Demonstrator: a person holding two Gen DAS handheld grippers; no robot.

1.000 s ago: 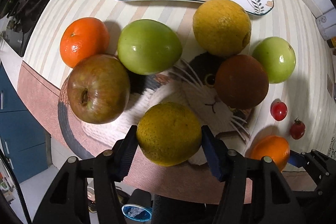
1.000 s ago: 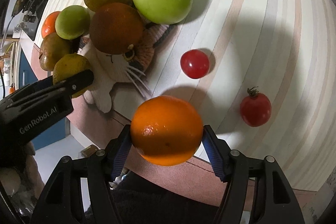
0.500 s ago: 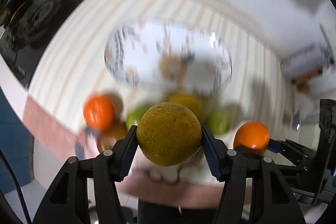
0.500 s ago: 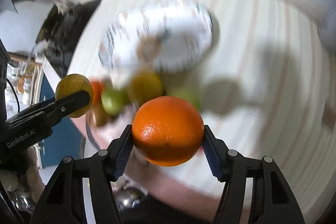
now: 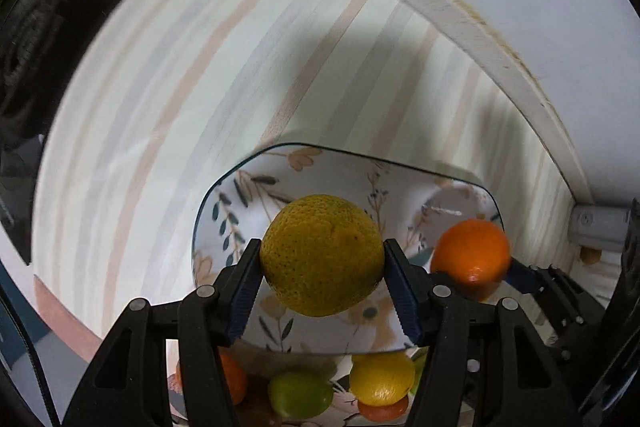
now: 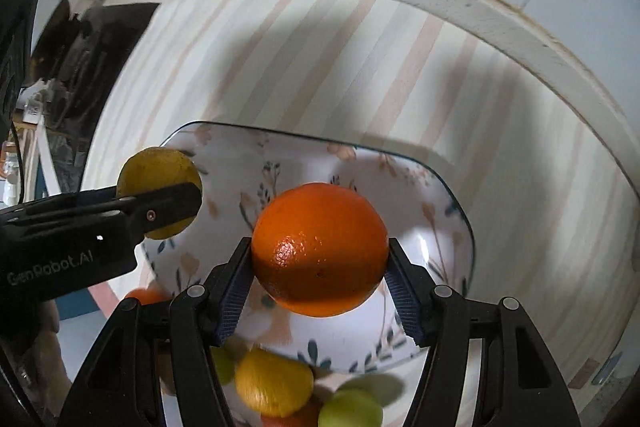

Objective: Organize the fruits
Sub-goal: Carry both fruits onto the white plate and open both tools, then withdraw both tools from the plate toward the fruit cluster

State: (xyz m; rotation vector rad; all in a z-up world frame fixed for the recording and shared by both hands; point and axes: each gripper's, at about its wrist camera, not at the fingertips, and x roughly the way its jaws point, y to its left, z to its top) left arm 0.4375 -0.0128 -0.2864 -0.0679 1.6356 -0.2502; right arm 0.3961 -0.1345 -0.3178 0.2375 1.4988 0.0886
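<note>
My left gripper (image 5: 322, 263) is shut on a yellow-green citrus (image 5: 322, 255) and holds it above the left part of the floral plate (image 5: 256, 179). My right gripper (image 6: 320, 259) is shut on an orange (image 6: 320, 249) above the plate (image 6: 400, 171), right of the left one. The orange also shows in the left wrist view (image 5: 472, 253), and the citrus in the right wrist view (image 6: 154, 169). Other fruits lie below, near the plate's front edge: a yellow one (image 5: 382, 381), a green one (image 5: 300, 395) and an orange one (image 5: 234, 379).
The striped tabletop (image 5: 180, 87) runs to a white raised edge (image 5: 460, 15) against the wall. A dark object (image 5: 36, 47) stands at the far left. A grey socket box (image 5: 600, 227) sits at the right.
Both grippers have lifted their fruit off the mat and carried it forward over the plate. The remaining fruits have dropped to the bottom of both views.
</note>
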